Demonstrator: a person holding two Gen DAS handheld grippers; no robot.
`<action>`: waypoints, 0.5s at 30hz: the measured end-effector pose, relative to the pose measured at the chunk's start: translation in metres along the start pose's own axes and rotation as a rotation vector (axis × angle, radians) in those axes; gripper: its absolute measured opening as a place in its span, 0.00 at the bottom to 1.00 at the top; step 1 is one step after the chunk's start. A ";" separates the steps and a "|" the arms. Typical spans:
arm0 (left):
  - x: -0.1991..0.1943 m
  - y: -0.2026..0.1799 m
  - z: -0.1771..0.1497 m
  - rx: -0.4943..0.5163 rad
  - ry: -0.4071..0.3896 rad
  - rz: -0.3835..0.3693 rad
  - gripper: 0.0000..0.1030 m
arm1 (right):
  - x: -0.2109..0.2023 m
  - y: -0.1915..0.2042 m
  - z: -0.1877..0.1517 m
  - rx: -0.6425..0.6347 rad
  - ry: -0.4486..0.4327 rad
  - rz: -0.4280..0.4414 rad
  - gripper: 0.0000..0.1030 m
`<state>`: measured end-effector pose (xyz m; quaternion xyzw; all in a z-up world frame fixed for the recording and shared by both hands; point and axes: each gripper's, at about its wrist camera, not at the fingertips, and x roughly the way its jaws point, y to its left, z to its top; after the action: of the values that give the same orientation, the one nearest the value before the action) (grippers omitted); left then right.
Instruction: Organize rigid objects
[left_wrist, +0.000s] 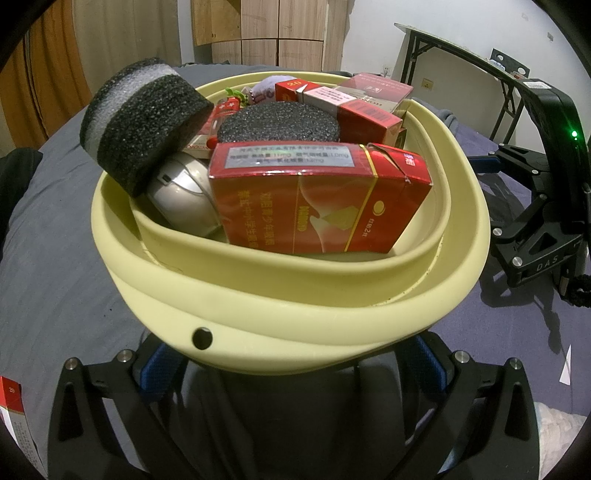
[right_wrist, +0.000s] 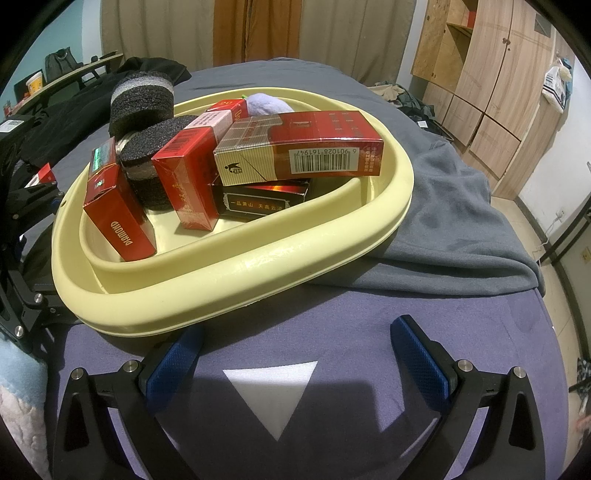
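The right gripper (right_wrist: 295, 354) is wide open and holds nothing. It hovers over the purple sheet (right_wrist: 424, 302), just in front of the basin (right_wrist: 229, 273). A white triangle (right_wrist: 275, 391) lies between its fingers.

The left gripper (left_wrist: 291, 363) sits under the basin's near rim. Its tips are hidden, so whether it grips cannot be told.

The yellow basin rests on the bed. Inside are red boxes (left_wrist: 317, 206), a silver mouse (left_wrist: 184, 199) and black foam rounds (left_wrist: 144, 122).

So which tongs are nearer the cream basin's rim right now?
Left. The left tongs sit right at the cream basin, its rim lying between the blue pads. The right tongs stand open just short of the basin, over the purple sheet.
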<state>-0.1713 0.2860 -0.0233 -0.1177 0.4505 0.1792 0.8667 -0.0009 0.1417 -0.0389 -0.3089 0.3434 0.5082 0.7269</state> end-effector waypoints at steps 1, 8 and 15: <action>-0.001 0.001 -0.001 0.000 0.000 -0.001 1.00 | 0.000 -0.001 0.000 0.001 -0.001 0.001 1.00; 0.000 0.000 0.000 0.000 0.000 0.000 1.00 | 0.001 -0.001 0.000 -0.002 0.000 -0.003 1.00; -0.001 0.001 -0.001 0.000 0.000 0.000 1.00 | 0.001 -0.001 0.000 -0.002 -0.001 -0.002 1.00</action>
<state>-0.1726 0.2865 -0.0231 -0.1176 0.4503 0.1792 0.8667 0.0008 0.1421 -0.0395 -0.3097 0.3425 0.5078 0.7273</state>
